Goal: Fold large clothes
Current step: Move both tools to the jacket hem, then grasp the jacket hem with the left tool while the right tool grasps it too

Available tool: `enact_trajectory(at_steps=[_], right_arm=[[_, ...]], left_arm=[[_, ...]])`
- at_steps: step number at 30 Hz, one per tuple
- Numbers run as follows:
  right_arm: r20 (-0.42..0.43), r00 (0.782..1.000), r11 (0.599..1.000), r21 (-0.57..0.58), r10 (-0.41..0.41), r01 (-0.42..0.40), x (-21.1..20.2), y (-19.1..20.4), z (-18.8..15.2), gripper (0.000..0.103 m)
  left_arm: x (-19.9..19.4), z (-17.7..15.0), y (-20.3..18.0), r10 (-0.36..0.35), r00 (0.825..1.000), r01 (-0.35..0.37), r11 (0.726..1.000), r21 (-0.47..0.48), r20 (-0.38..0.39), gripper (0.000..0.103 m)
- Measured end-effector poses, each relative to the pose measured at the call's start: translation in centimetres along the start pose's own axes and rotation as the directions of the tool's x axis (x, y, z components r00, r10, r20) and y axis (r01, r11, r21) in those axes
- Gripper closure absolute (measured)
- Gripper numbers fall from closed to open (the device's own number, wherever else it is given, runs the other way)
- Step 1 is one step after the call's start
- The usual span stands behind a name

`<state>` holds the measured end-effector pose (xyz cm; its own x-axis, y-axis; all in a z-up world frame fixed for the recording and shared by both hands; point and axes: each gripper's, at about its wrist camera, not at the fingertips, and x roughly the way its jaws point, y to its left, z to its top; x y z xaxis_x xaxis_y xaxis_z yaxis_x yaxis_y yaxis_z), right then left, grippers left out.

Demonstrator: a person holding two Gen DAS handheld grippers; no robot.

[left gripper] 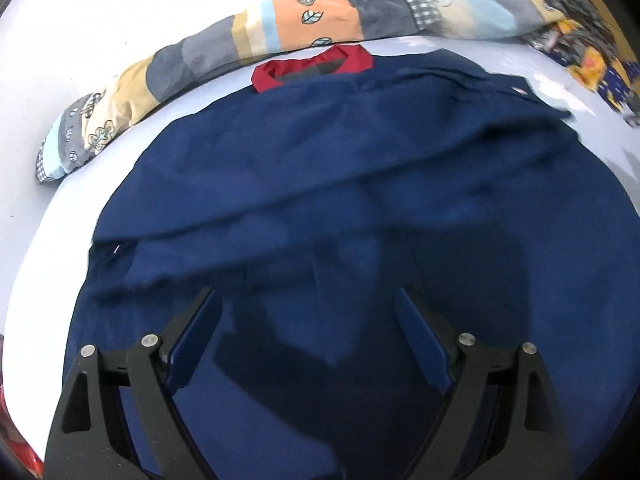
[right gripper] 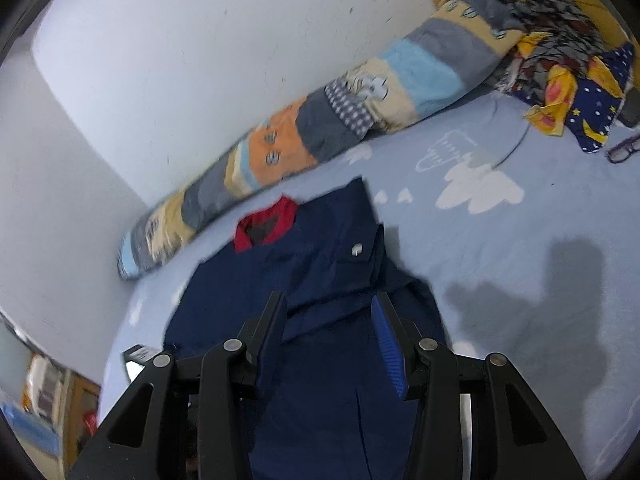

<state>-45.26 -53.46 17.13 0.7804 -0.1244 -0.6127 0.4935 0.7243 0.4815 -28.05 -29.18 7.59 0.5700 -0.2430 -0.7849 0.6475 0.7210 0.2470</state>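
Note:
A large navy blue garment [left gripper: 320,168] with a red collar [left gripper: 312,66] lies spread on the light blue bed sheet [left gripper: 60,240], one side folded over its middle. My left gripper [left gripper: 306,300] hovers over its lower part with the jaws wide apart and nothing pinched between them. In the right wrist view the same garment [right gripper: 320,264] shows its red collar [right gripper: 266,222] and a small white label. My right gripper [right gripper: 330,300] hangs above the garment's folded edge, jaws about half apart, with no cloth caught between the pads.
A long patchwork bolster [right gripper: 340,120] lies along the white wall [right gripper: 180,60]. A heap of patterned clothes [right gripper: 568,80] and a pair of glasses [right gripper: 624,150] sit at the far right by a wooden headboard. A small dark object [right gripper: 138,354] rests near the bed's left edge.

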Motion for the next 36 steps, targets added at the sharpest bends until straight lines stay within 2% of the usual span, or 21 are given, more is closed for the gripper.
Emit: enact_trajectory(at_steps=[2,4,9,13,16,20,25,32,36], right_arm=[[-0.063,0.998,0.999,-0.049,0.000,-0.003,1.3,0.9,-1.1,0.056],[-0.131,0.991,0.993,-0.114,-0.039,0.024,2.9,2.1,-2.8,0.056],[-0.251,0.957,0.959,-0.273,-0.147,0.076,5.8,4.4,-7.9,0.056],[-0.320,0.926,0.946,-0.309,-0.198,0.095,7.1,4.9,-12.7,0.056],[-0.310,0.917,0.921,-0.367,-0.253,0.130,6.9,5.5,-15.3,0.057],[-0.246,0.914,0.877,-0.440,-0.323,0.192,5.5,6.5,-18.8,0.056],[-0.226,0.917,0.872,-0.446,-0.330,0.203,3.2,6.7,-22.3,0.050],[-0.183,0.908,0.829,-0.503,-0.378,0.244,2.6,7.3,-24.2,0.049],[-0.123,0.898,0.769,-0.572,-0.424,0.285,2.5,8.1,-25.6,0.048]], left_arm=[[-1.1,-1.7,0.0,-0.003,1.000,0.003,1.000,0.002,-0.001,0.014],[-2.0,-3.5,-0.2,-0.014,1.000,0.015,1.000,0.023,-0.027,0.014],[-4.3,-7.3,0.7,-0.012,1.000,0.013,0.999,0.033,-0.023,0.014],[-5.4,-9.4,1.9,-0.022,0.999,0.022,1.000,-0.002,-0.038,0.014],[-6.0,-11.0,2.5,-0.036,0.999,0.036,0.999,-0.017,-0.036,0.013],[-6.6,-12.9,3.6,-0.084,0.996,0.081,0.994,-0.066,-0.039,0.013],[-7.1,-14.2,4.3,-0.104,0.994,0.101,0.993,-0.065,-0.046,0.012],[-8.1,-16.0,4.4,-0.106,0.994,0.104,0.993,-0.058,-0.025,0.012],[-8.4,-16.7,4.4,-0.103,0.995,0.102,0.994,-0.049,-0.017,0.012]])
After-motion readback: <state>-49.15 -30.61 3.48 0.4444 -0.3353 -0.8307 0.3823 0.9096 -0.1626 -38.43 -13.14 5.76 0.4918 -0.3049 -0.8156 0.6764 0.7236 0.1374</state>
